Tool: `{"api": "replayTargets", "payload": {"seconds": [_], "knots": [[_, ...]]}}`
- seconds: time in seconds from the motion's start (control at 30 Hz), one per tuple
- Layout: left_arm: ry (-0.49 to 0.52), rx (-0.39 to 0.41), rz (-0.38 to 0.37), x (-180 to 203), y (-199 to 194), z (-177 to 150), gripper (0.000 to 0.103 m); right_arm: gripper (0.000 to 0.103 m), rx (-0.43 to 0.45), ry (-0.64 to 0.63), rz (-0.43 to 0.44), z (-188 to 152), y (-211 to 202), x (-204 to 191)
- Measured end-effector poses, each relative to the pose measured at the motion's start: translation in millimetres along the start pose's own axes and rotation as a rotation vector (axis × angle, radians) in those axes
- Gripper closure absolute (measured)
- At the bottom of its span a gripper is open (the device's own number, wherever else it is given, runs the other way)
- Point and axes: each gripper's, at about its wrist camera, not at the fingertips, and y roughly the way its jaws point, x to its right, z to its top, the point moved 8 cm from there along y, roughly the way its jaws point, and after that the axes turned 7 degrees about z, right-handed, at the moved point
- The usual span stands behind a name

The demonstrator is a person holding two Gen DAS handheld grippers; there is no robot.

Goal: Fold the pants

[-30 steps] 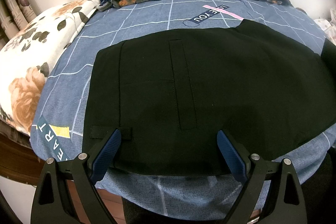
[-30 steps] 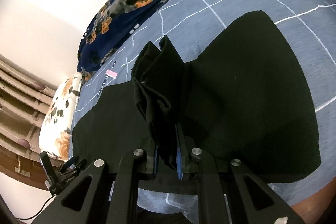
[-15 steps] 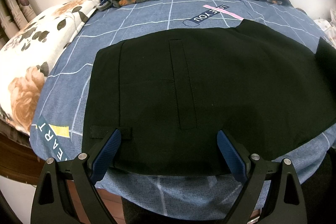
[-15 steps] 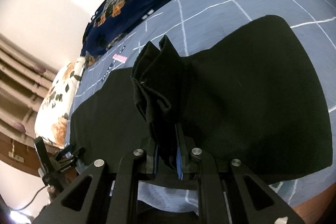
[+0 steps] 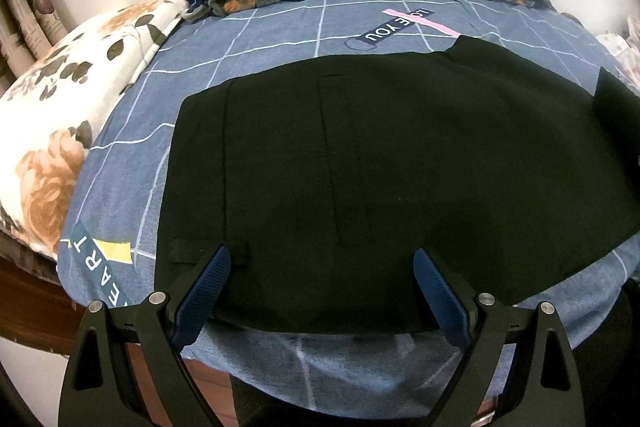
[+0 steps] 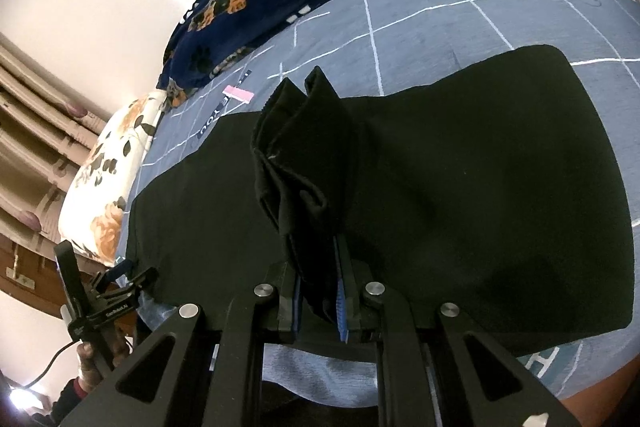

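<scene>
Right tongs are clamped on the black pants' leg hems, carrying them further toward 9 o'clock over the bed. Left tongs are hanging wide apart above the waistband. Halfway fold's happening, I reckon.

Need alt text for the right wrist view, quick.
The right hand-held gripper is shut on a bunched fold of the black pants, lifting it above the rest, which lies on the blue grid bedsheet.
</scene>
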Motion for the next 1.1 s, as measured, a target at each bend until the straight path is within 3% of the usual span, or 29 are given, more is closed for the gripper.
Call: {"api": "replayTargets", "payload": {"seconds": [1.1], "knots": [[0.000, -0.003, -0.002, 0.6, -1.5, 1.4, 0.010, 0.089, -0.031, -0.050, -0.009, -6.1, 11.3, -11.4]]}}
